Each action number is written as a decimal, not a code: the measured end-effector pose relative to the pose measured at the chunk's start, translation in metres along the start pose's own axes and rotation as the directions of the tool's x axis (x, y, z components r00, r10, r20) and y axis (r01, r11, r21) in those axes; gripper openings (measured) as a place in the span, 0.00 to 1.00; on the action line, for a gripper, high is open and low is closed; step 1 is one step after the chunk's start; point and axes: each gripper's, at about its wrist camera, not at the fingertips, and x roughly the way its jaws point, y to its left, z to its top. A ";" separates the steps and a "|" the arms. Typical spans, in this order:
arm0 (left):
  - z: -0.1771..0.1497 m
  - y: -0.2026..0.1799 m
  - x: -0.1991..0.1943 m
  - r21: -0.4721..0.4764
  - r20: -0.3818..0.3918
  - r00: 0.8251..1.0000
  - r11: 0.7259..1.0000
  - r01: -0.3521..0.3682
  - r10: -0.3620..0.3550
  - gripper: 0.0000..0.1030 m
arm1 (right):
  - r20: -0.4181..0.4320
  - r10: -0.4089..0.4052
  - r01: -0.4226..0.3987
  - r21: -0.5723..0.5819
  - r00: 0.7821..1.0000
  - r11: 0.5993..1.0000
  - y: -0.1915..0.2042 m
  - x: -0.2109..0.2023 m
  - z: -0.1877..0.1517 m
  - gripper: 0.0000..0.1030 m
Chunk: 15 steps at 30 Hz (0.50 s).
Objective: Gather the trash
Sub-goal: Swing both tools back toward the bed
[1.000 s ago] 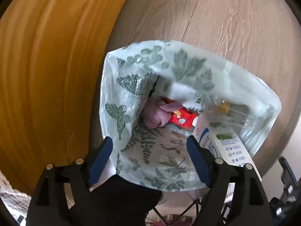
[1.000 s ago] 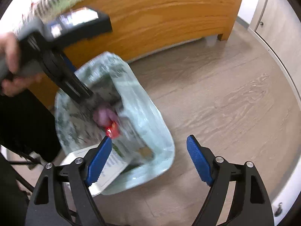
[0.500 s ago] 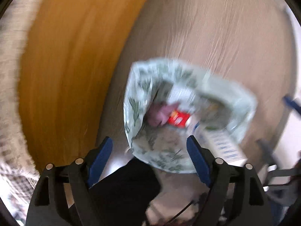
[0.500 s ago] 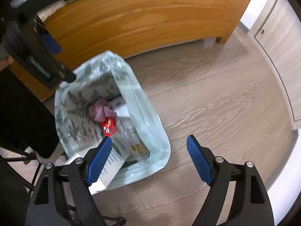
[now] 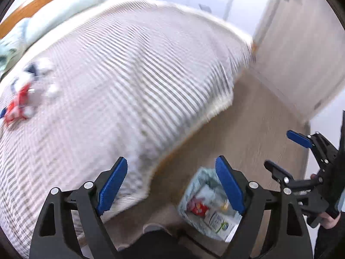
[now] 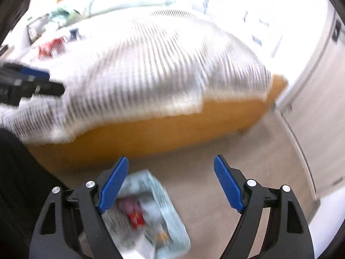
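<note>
A pale green leaf-print trash bag stands open on the wood floor beside the bed, holding a red wrapper, something pink and a white carton. It also shows in the right wrist view. Red, white and blue wrappers lie on the striped bedcover at the far left; they also show in the right wrist view. My left gripper is open and empty, raised above the bed edge. My right gripper is open and empty above the floor. Both views are blurred.
A bed with a grey-striped cover and an orange wooden frame fills the middle. Pale green pillows lie at its head. White wardrobe doors stand at the right. A dark-clad leg is below.
Both grippers have lifted and tilted up from looking down into the bag. The bed top and the wrappers on it have come into view. The bag now sits low in both views.
</note>
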 end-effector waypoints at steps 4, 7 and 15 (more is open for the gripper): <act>0.000 0.066 -0.055 -0.094 0.154 0.986 0.994 -0.051 0.065 0.79 | 0.121 0.046 -0.046 0.002 0.992 0.999 0.040 -0.017 0.060 0.76; -0.001 0.111 -0.082 -0.181 0.233 0.966 0.981 -0.070 0.112 0.81 | 0.195 0.089 -0.089 -0.010 0.977 0.996 0.074 -0.028 0.094 0.76; -0.016 0.228 -0.115 -0.401 0.330 0.911 0.911 -0.100 0.246 0.83 | 0.266 0.212 -0.181 -0.137 0.940 0.974 0.177 -0.030 0.157 0.76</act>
